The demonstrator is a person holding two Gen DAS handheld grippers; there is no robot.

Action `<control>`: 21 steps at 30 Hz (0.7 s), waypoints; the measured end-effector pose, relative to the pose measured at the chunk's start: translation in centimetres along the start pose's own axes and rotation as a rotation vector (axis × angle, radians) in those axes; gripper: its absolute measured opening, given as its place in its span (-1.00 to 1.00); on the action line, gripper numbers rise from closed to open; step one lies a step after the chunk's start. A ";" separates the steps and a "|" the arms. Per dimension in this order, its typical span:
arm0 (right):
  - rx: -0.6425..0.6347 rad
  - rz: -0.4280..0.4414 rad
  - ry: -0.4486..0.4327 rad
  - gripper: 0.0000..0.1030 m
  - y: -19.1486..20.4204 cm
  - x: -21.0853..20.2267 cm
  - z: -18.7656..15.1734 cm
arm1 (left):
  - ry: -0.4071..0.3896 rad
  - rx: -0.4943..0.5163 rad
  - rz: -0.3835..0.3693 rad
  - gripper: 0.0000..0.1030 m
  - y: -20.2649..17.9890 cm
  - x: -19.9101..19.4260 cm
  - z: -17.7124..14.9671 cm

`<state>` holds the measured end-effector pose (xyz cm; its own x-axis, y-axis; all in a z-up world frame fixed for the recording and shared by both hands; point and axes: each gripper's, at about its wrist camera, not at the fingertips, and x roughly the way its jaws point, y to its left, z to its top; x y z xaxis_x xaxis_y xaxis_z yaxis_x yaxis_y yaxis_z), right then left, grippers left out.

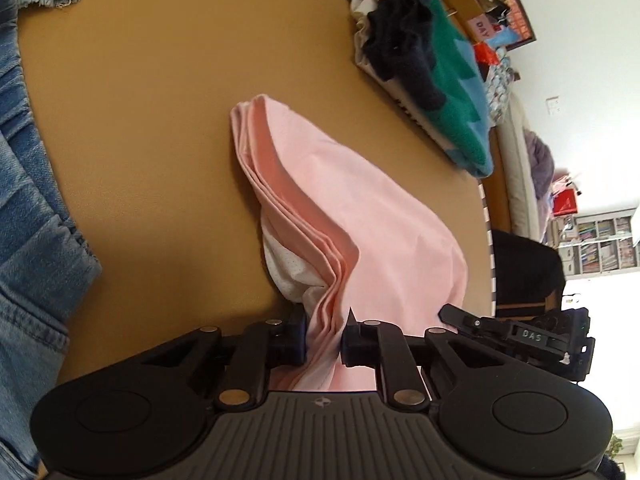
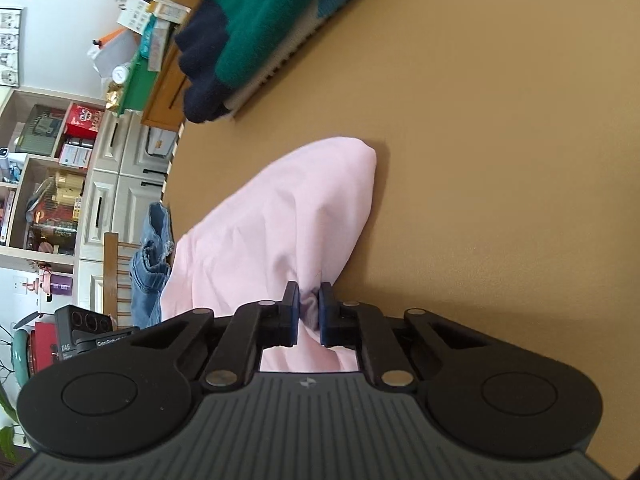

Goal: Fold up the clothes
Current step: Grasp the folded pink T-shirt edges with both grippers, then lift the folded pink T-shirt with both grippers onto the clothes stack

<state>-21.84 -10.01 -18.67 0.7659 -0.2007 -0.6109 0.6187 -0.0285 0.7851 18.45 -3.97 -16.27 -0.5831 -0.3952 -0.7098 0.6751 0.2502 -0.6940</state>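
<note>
A: Starting close in, the left hand-held gripper [image 1: 324, 338] is clamping down on a bunched stack of layers at the near end of the pink cloth [image 1: 352, 220], its jaws nearly together with fabric filling the gap.

B: And the right hand-held gripper [image 2: 309, 314] is doing the same on its side, pinching a small wad of the pink cloth [image 2: 276, 232] between its blue pads [image 2: 295, 316], jaws almost closed.

A: A white mesh lining [image 1: 288, 268] is peeking out from under the pink folds just beside the left jaw.

B: The cloth is running away from both grippers, its near end lifted and its far end resting on the tan counter [image 1: 160, 140].

A: From the left wrist view, the folded edges are stacking up in neat ridges along one side, and the far tip is rounding off on the counter.

B: Off to the side, denim [image 1: 28, 200] is lying along the counter's edge. In the right wrist view, more denim [image 2: 154, 252] is hanging over a wooden chair [image 2: 114, 276].

A: Further back, a green and blue knit [image 1: 452, 92] is sitting in a pile with a dark garment [image 1: 400, 28] draped on top, well apart from the pink cloth.

B: Beyond that, cluttered shelves [image 2: 48, 168] are filling the background.
</note>
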 end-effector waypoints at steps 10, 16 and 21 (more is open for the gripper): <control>-0.005 0.132 -0.085 -0.89 3.2 -4.1 2.8 | -0.104 0.012 -0.109 -0.69 -4.0 -3.4 0.1; -0.074 0.189 -0.120 -0.89 6.9 -7.0 7.3 | -0.172 0.056 -0.138 -0.69 -9.2 -5.7 2.9; -0.176 0.217 -0.177 -0.88 12.1 -10.6 14.2 | -0.267 0.135 -0.159 -0.68 -16.4 -6.5 8.6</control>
<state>-24.96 -22.15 -1.28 0.8506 -0.3507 -0.3917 0.4767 0.2003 0.8560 15.03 -13.14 0.79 -0.5589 -0.6423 -0.5245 0.6491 0.0548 -0.7588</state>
